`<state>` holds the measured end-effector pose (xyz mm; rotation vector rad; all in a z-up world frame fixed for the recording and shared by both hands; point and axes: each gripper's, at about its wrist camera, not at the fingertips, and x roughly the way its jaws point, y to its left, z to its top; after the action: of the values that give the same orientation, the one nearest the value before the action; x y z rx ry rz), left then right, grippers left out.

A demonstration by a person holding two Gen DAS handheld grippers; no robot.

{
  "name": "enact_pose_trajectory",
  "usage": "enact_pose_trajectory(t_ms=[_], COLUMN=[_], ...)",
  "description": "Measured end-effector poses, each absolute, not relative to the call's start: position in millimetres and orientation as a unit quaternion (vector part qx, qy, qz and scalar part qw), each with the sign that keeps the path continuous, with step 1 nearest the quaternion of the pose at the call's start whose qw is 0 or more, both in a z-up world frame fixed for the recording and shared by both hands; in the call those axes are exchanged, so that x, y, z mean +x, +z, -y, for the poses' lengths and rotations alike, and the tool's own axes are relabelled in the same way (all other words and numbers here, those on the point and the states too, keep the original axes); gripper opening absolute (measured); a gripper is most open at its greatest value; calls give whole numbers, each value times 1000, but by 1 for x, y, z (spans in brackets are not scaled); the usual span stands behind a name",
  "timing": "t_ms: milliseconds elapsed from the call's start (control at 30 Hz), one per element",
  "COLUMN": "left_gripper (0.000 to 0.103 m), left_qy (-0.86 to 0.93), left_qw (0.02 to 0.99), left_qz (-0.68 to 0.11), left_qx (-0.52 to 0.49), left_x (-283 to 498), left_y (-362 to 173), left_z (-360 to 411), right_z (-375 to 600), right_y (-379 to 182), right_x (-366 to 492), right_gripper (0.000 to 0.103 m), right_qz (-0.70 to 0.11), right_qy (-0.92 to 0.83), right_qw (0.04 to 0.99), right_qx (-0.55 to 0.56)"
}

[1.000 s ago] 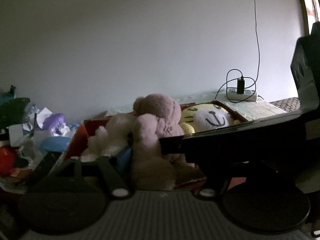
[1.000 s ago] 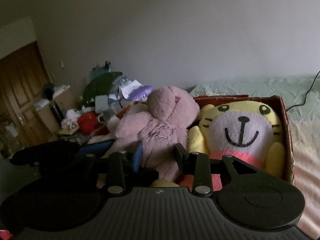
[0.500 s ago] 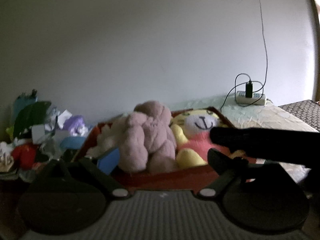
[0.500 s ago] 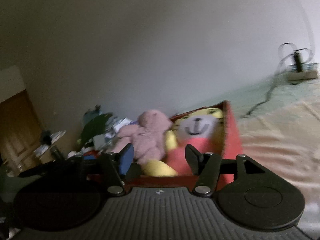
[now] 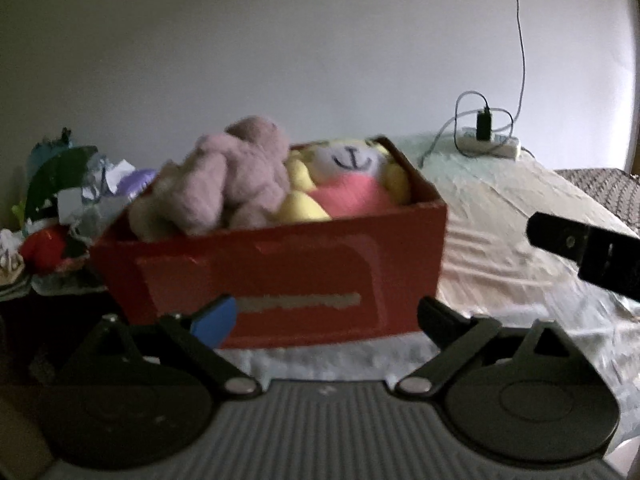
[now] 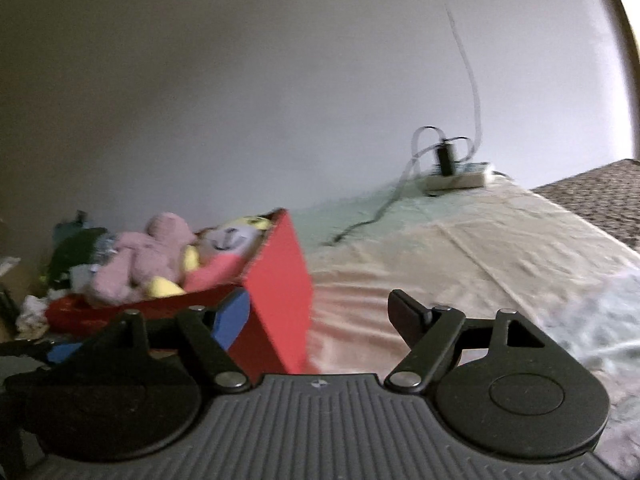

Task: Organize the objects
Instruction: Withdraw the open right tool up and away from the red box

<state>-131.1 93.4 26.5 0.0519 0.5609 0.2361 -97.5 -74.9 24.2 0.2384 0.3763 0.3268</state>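
Observation:
A red cardboard box (image 5: 280, 272) (image 6: 276, 292) sits on a bed and holds a pink plush toy (image 5: 236, 184) (image 6: 148, 256) and a yellow plush cat in a pink shirt (image 5: 348, 180) (image 6: 224, 248). My left gripper (image 5: 324, 320) is open, level with the box's front wall and a short way back from it, with nothing between its fingers. My right gripper (image 6: 320, 312) is open and empty, off the box's right corner. The right gripper's dark body (image 5: 588, 248) shows at the right edge of the left wrist view.
A pale bed sheet (image 6: 480, 256) (image 5: 500, 220) spreads right of the box. A white power strip with a black charger and cable (image 5: 488, 140) (image 6: 456, 172) lies at the far wall. A cluttered pile (image 5: 68, 192) (image 6: 68, 260) of papers and bags sits left of the box.
Both grippers have pulled back and away from the toys; the box now shows whole from outside. The right gripper has swung to the right and its fingers have spread wider.

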Motion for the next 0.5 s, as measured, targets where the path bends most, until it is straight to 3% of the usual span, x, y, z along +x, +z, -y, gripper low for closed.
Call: enact_pose_trajectory(t_ms=[500], left_gripper=[99], left_qy=[68], left_qw=[947], left_qz=[-311], left_qx=[34], left_x=[-127], left_y=[4], left_z=[-51], right_z=[102], right_y=[8], right_x=[-109], right_gripper=[99], right_qz=[-199], right_qy=[48], right_qw=[975], right_qx=[88])
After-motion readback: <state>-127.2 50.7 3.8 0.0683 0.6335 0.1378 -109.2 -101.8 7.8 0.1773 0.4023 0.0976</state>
